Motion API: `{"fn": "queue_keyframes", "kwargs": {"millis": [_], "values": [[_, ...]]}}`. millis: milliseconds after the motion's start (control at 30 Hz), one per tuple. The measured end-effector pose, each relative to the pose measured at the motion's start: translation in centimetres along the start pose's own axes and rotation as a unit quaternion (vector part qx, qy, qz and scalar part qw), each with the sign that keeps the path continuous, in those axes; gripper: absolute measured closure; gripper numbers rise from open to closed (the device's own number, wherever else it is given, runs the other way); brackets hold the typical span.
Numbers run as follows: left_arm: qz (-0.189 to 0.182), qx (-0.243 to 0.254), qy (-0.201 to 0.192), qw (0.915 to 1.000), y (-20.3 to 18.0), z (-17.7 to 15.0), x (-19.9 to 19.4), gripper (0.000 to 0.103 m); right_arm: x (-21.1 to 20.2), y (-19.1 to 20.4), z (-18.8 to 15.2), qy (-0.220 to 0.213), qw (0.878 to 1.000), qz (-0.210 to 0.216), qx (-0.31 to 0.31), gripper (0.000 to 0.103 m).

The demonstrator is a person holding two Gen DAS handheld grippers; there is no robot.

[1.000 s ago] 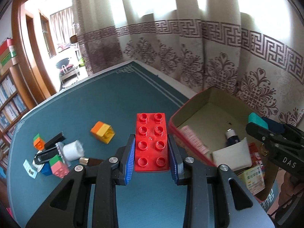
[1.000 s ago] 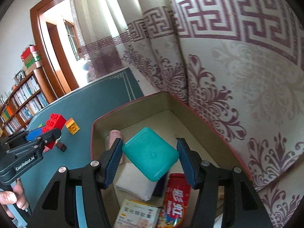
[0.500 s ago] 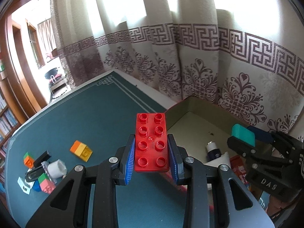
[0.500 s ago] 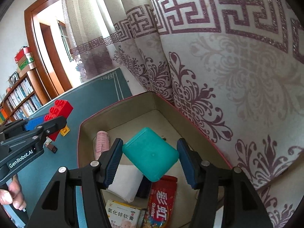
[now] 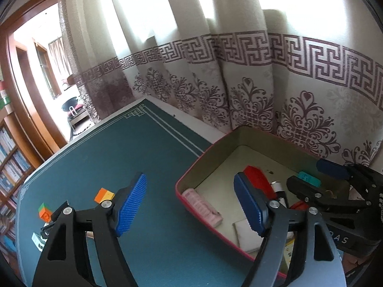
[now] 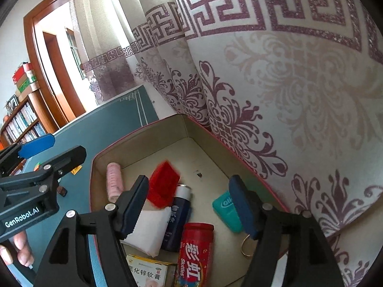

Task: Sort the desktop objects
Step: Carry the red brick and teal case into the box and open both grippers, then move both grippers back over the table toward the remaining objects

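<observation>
My left gripper is open and empty, straddling the near left rim of the red-edged box. The red brick is blurred inside the box, over the other items; it also shows past my right finger in the left wrist view. My right gripper is open and empty above the box. The teal floss case lies on the box floor by my right finger, and shows in the left wrist view.
The box also holds a pink roll, a dark blue bottle, a white packet, a red Skittles tube and a medicine carton. Small bricks and oddments lie on the green mat. A curtain hangs behind.
Both grippers have opened. The red brick has left my left gripper and is in the box. The teal case has dropped from my right gripper to the box floor.
</observation>
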State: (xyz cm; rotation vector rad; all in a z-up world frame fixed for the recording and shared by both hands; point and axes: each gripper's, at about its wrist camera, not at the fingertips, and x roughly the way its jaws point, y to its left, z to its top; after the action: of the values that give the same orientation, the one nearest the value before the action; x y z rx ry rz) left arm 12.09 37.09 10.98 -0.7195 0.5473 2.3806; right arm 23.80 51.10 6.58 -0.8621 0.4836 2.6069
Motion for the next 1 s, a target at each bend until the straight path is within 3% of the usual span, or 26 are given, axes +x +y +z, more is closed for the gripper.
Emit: {"fn": "queue_keyframes", "kwargs": {"millis": [633, 1000], "values": [[0.021, -0.026, 0.007, 0.9994, 2.7, -1.2, -0.4, 0.024, -0.2, 2.0, -0.3, -0.005, 1.0, 0.011, -0.01, 0.027], [0.036, -0.061, 0.012, 0.9974, 6.1, -2.7, -1.0, 0.024, -0.2, 5.2, -0.5, -0.006, 0.999, 0.033, -0.019, 0.025]]}}
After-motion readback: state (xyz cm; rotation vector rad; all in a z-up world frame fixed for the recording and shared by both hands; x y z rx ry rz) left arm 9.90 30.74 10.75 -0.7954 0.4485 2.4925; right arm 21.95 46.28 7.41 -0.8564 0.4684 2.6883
